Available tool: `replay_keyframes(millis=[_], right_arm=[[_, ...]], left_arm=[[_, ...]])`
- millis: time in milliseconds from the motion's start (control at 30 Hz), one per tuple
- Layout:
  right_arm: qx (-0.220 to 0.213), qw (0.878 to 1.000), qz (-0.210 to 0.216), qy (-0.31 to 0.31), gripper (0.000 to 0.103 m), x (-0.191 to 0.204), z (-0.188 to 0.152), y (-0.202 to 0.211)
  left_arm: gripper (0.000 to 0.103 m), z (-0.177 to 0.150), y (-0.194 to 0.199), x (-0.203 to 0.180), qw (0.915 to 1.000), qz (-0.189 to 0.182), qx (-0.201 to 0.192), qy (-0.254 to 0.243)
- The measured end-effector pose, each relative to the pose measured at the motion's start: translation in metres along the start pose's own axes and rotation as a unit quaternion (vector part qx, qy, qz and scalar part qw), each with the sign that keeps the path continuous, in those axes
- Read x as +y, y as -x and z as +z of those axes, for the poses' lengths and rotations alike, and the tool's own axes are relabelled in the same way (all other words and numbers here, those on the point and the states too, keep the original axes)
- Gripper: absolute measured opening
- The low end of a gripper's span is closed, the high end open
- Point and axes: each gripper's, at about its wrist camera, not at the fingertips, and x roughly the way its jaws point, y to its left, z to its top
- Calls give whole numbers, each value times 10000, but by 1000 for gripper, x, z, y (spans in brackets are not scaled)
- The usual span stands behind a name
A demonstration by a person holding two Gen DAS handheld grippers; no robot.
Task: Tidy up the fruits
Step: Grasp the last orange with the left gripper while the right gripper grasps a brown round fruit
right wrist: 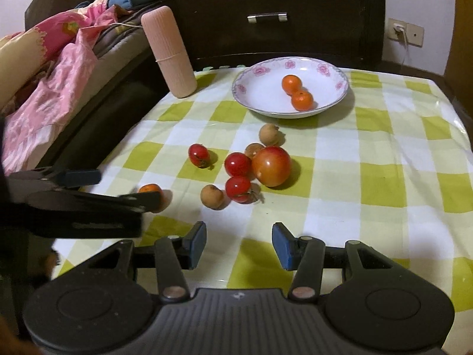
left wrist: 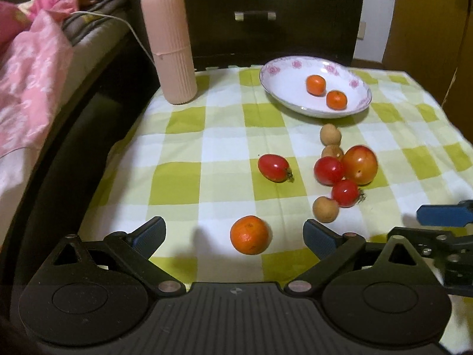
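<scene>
A white plate with pink flowers (left wrist: 275,74) (right wrist: 260,100) holds two small oranges (left wrist: 315,85) (right wrist: 301,100). A third orange (left wrist: 249,234) lies on the checked cloth between the fingers of my open left gripper (left wrist: 233,236); in the right wrist view this orange (right wrist: 149,188) is partly hidden behind the left gripper. Ahead lie three cherry tomatoes (left wrist: 273,168) (right wrist: 238,164), a bigger red-orange tomato (left wrist: 360,164) (right wrist: 271,166) and three brown longans (left wrist: 325,209) (right wrist: 211,196). My right gripper (right wrist: 239,241) is open and empty over the cloth.
A tall pink ribbed cylinder (left wrist: 169,44) (right wrist: 170,51) stands at the table's back left. A dark wooden cabinet (left wrist: 254,14) stands behind the table. A bed with pink bedding (left wrist: 29,68) is at the left, close to the table's edge.
</scene>
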Motion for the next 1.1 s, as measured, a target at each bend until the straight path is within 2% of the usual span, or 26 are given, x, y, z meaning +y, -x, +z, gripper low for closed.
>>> replay_keyframes(millis=[200, 433, 467, 500, 567, 767, 900, 1033, 1100], right_arm=[[112, 9999, 61, -117, 55, -6, -1, -6], [173, 9997, 80, -161, 55, -7, -1, -9], [182, 9997, 76, -161, 55, -7, -1, -9], [194, 9997, 78, -162, 55, -6, -2, -10], [213, 9996, 80, -154, 55, -5, -2, -11], [228, 9996, 111, -144, 55, -5, -2, -12], [233, 9996, 93, -158, 55, -6, -2, -14], [250, 9996, 64, -152, 55, -6, -2, -15], [249, 9996, 72, -150, 55, -6, -1, -16]], left_arm=[[91, 1, -17, 0, 9999, -46, 154, 17], [89, -1, -23, -5, 9996, -48, 270, -40], [84, 0, -24, -5, 9995, -39, 308, -28], [75, 0, -25, -4, 9994, -48, 348, -2], [67, 1, -27, -1, 9989, -146, 439, 94], [66, -1, -27, -4, 9990, -132, 408, 79], [49, 0, -26, -4, 9991, -179, 368, 81], [40, 0, -24, -7, 9992, -182, 353, -15], [40, -1, -23, -9, 9992, -154, 353, -72]])
